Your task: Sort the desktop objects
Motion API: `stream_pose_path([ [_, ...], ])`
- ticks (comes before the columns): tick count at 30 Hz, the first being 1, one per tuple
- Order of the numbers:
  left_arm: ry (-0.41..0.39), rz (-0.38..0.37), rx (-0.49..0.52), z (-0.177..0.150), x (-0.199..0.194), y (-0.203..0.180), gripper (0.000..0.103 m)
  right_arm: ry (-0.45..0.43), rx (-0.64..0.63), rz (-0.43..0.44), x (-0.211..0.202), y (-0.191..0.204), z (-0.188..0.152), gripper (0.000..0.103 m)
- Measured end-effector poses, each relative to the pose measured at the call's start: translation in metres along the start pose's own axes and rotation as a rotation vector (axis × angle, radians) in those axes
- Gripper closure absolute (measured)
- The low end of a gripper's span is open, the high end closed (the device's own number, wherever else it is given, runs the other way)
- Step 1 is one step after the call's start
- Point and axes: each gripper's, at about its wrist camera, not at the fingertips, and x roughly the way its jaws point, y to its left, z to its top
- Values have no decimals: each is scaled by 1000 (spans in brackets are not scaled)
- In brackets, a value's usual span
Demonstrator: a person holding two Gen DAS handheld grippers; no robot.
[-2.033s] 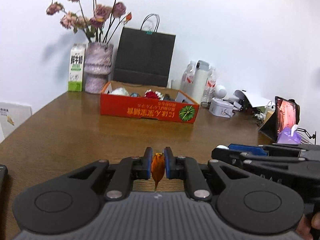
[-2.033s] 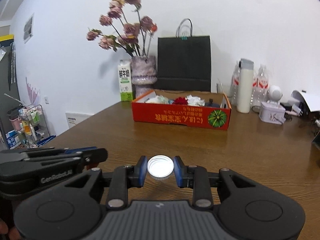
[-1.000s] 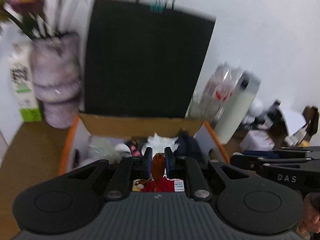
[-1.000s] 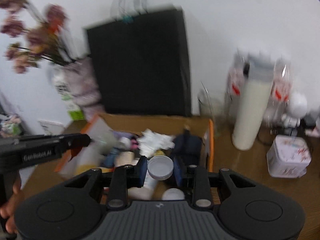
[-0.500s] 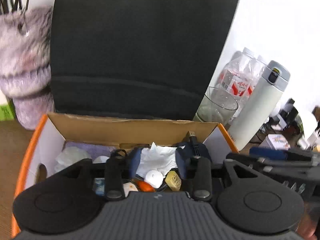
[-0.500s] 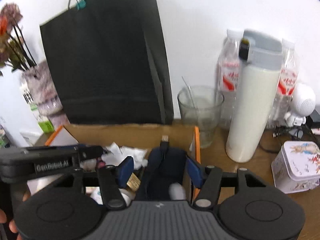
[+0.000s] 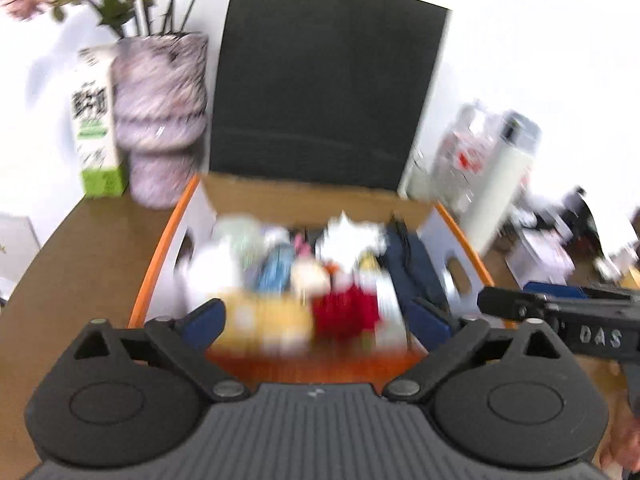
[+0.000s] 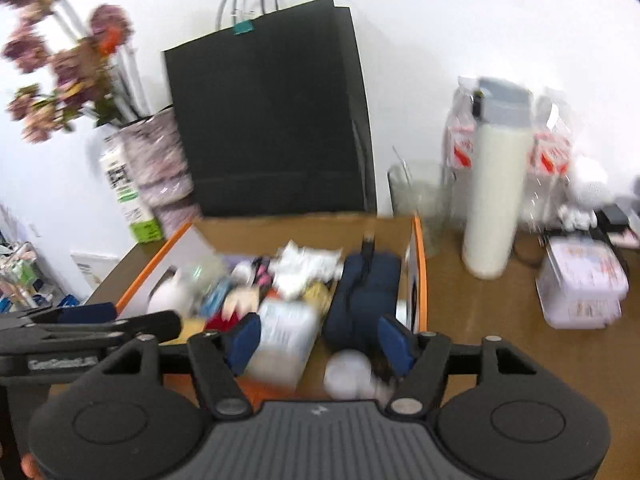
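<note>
Left gripper [image 7: 316, 322]: jaws opening, spread wide, nothing between the pads. The small orange piece it pinched a second ago is gone from them; a blurred orange speck [image 7: 330, 269] among the box contents may be it, but motion blur prevents certainty.

Right gripper [image 8: 320, 342]: jaws opening too, and empty. The white bottle cap [image 8: 347, 374] it carried now lies in the near right corner of the orange cardboard box [image 8: 418, 264], just beside the navy pouch [image 8: 366, 296].

Both drops have landed inside the box, which stands on the wooden table [image 8: 500, 344] before the black paper bag [image 8: 272, 120]. Judgement: this pair is sorted; both hands are free for the next items.
</note>
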Motion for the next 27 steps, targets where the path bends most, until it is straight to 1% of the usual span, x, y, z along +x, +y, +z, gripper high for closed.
stream_pose_path([
  [3,-27,29,12,-54,-34,-5,0,-34,-20,-30,-30,7,-48,37],
  [4,-26,44,20,-71,-44,-7,0,-36,-30,-29,-40,11,-66,37],
  [6,-46,48,26,-100,-65,-9,0,-35,-33,-42,-57,17,-97,37],
  [9,-54,62,2,-133,-90,-7,0,-28,-61,-82,-79,29,-139,37],
  [11,-62,53,30,-151,-105,-6,0,-33,-66,-88,-95,36,-160,36],
  [12,-74,62,47,-160,-114,-5,0,-39,-54,-90,-103,39,-171,36],
  [14,-93,103,70,-175,-128,0,0,-53,-45,-78,-120,46,-191,31],
  [18,-92,91,44,-197,-148,6,0,-73,-53,-82,-144,63,-226,25],
  [23,-68,81,104,-223,-163,3,0,-75,-71,-72,-161,80,-255,24],
  [27,-64,60,77,-233,-172,5,0,-86,-53,-62,-174,85,-268,24],
])
